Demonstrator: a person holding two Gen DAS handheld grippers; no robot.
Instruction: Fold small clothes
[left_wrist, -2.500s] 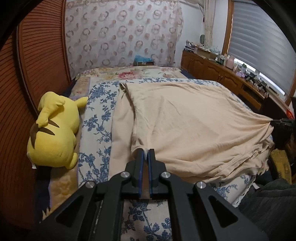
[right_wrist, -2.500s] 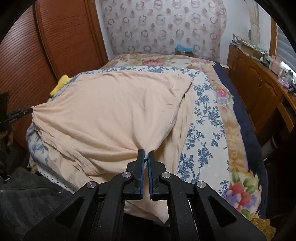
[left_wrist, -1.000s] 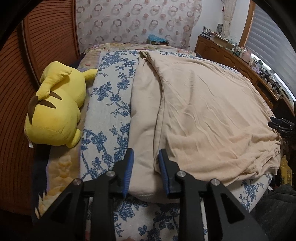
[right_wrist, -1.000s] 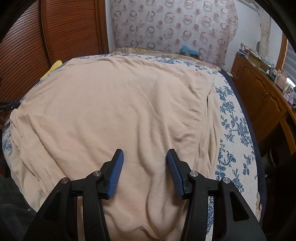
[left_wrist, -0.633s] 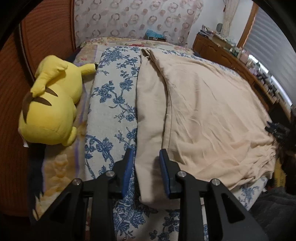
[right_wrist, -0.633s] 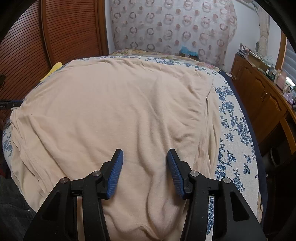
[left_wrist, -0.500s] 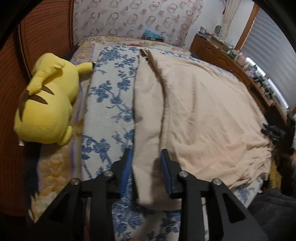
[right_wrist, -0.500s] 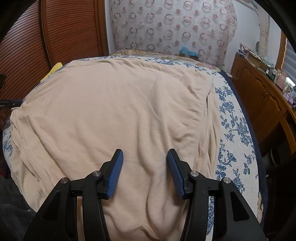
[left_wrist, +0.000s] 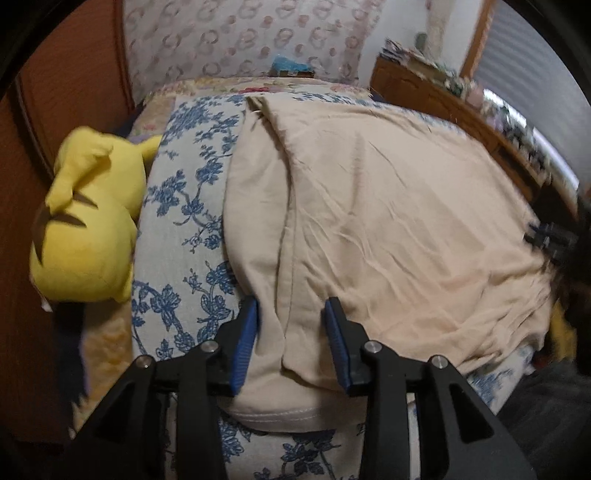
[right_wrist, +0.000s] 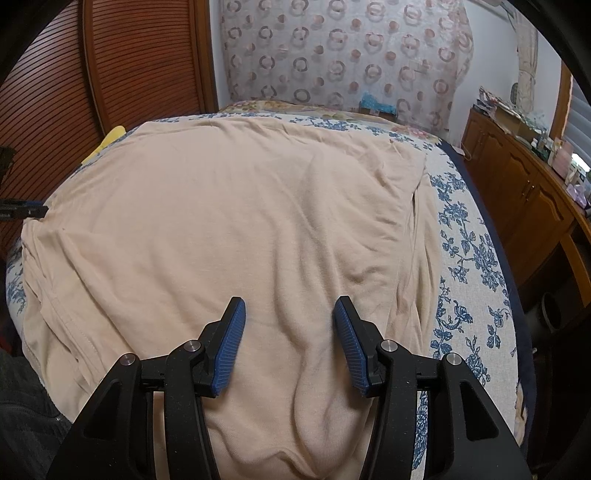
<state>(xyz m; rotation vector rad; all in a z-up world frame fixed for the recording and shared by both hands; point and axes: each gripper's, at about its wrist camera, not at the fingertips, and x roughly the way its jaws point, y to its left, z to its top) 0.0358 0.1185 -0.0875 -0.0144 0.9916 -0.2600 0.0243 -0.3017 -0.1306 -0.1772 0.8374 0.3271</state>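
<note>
Soft peach cotton is what both tools are working with: a big peach-coloured cotton shirt (right_wrist: 236, 229) lies spread flat over the bed with the blue-flowered cover (left_wrist: 184, 206), and it fills most of the bed from the near edge up toward the far end. One side looks folded in already, with a long fold line running up the left part of it.

The left gripper (left_wrist: 291, 339) hangs over the near left corner of the shirt. Its blue fingers (left_wrist: 245, 338) are spread apart with the folded edge between them, and they hold nothing. The right gripper (right_wrist: 288, 345) is over the near edge too, further right. Its fingers are also wide apart and empty, with a soft ridge of cloth between them.

The next step is probably a new grab for another fold. To do it well, each gripper should pinch all the layers at the hem, not just the top one. Both should lift together so the cloth stays smooth. The yellow plush toy (left_wrist: 88, 218) sits by the left edge of the bed, well clear of the shirt.
</note>
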